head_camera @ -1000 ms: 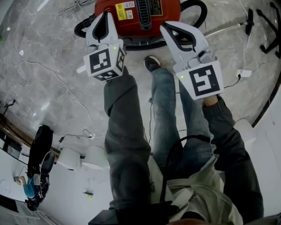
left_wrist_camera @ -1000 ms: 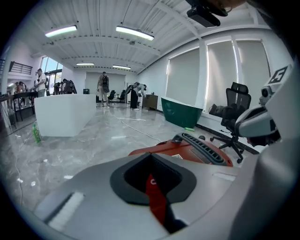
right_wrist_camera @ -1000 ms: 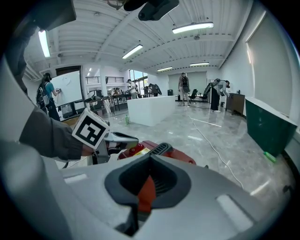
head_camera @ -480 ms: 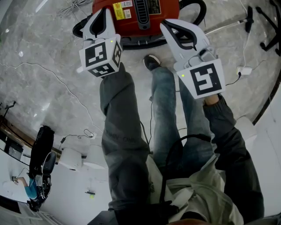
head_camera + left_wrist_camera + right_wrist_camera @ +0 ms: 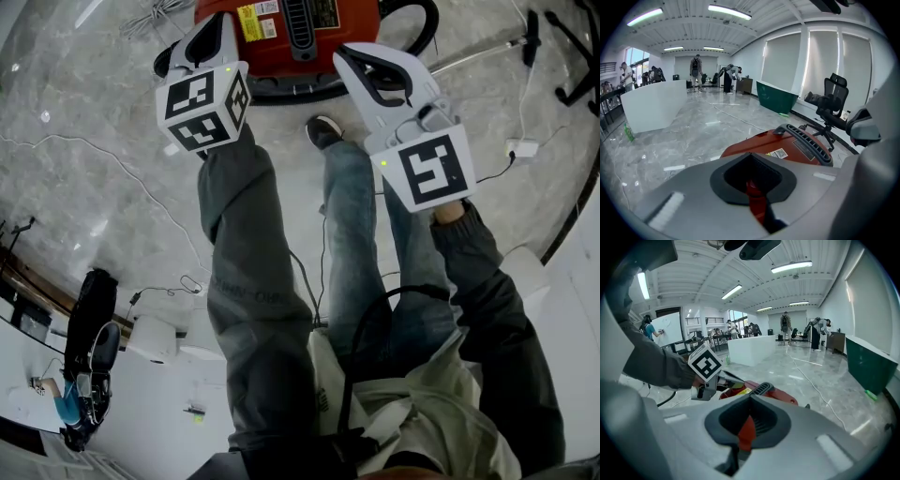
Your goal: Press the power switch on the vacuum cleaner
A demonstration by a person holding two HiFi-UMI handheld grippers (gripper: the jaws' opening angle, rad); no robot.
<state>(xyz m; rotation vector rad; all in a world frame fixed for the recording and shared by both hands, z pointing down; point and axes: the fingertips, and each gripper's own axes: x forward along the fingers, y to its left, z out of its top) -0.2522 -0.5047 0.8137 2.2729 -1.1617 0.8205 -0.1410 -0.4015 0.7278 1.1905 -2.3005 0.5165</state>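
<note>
Having edged left gripper (image 5: 212,26) over vacuum cleaner (image 5: 267,56) in 1 second, jaws together, right gripper's (image 5: 352,56) too; close to pressing.

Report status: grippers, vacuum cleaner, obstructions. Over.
Left hand-held gripper shut, empty, at the red vacuum cleaner edge. Right hand-held gripper shut, empty, alongside. Power switch not made out. Nothing in the way; black hose off to the side.
</note>
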